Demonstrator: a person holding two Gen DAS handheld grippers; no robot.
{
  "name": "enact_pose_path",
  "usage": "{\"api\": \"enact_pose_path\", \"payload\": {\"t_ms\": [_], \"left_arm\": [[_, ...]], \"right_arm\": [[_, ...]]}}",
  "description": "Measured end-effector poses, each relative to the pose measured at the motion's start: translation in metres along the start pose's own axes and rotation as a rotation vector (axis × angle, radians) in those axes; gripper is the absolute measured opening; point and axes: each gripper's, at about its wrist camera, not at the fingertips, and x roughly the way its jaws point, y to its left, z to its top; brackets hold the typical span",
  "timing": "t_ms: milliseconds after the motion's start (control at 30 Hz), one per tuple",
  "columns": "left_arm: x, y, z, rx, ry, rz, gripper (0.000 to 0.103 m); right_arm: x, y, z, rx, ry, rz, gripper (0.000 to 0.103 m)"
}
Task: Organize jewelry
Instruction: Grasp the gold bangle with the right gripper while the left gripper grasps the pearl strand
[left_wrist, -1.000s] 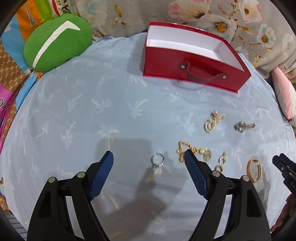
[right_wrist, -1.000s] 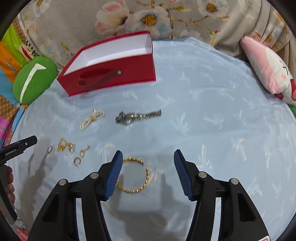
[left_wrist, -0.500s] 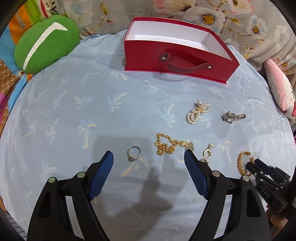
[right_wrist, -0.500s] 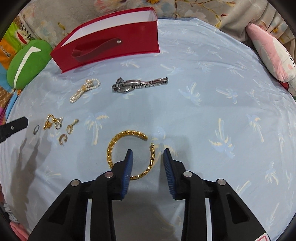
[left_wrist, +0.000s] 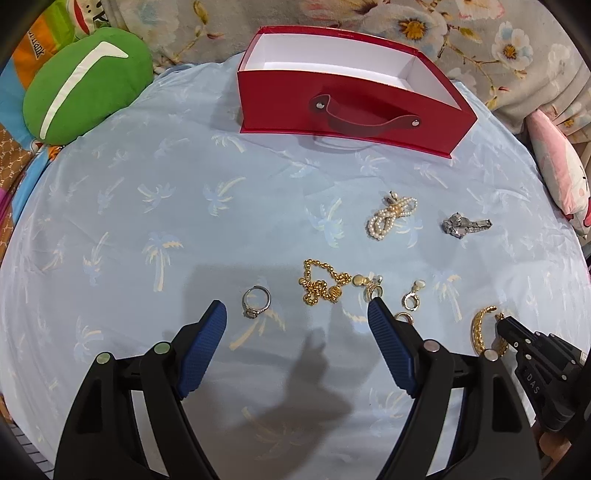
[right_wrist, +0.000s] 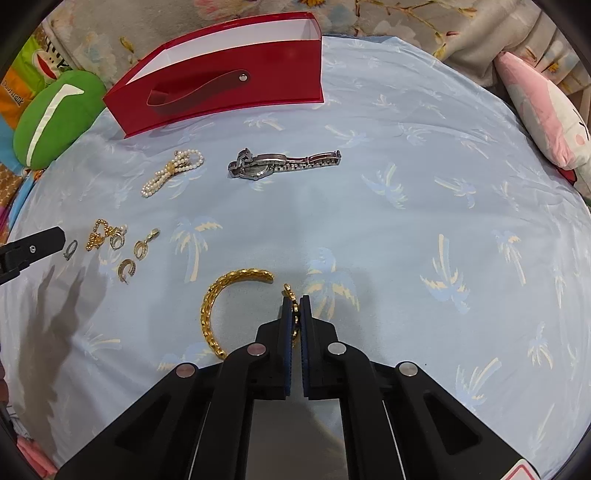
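The red box (left_wrist: 354, 107) stood apparently empty while the pearl bracelet (right_wrist: 171, 171), watch (right_wrist: 280, 164), ring (left_wrist: 256, 302) and earrings lay on the blue cloth, the right gripper (right_wrist: 295, 314) pinching the gold bangle (right_wrist: 221, 314) near its open end, the left gripper (left_wrist: 295, 332) wide open, empty.

Readable text is minimal:
- "DAS" in pale capitals on the black body of the right claw (left_wrist: 511, 332), left wrist view at about 4 o'clock, letters running sideways down the housing.
- Orange printed fabric (left_wrist: 35, 51) at 10 o'clock in the left wrist view carries dark lettering, upside down and cut off, not legible. Same fabric in the right wrist view (right_wrist: 13, 92): partial word, unreadable.

Nothing else is legible.
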Motion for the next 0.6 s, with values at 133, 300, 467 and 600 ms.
{"api": "enact_pose_path", "payload": {"t_ms": [133,300,467,600], "left_arm": [[0.007,-0.007,0.008,0.016,0.001,-0.002,0.076],[0.023,-0.032,0.03,0.058,-0.001,-0.031,0.076],[0.049,-0.061,0.05,0.097,0.004,-0.054,0.076],[0.069,-0.076,0.06,0.115,0.019,-0.058,0.068]], "right_arm": [[-0.011,-0.002,0.004,0.008,-0.026,0.008,0.003],[-0.025,-0.006,0.014,0.016,-0.056,0.012,0.003],[-0.029,-0.016,0.02,0.038,-0.066,0.001,0.003],[-0.028,-0.023,0.021,0.056,-0.063,-0.007,0.003]]}}
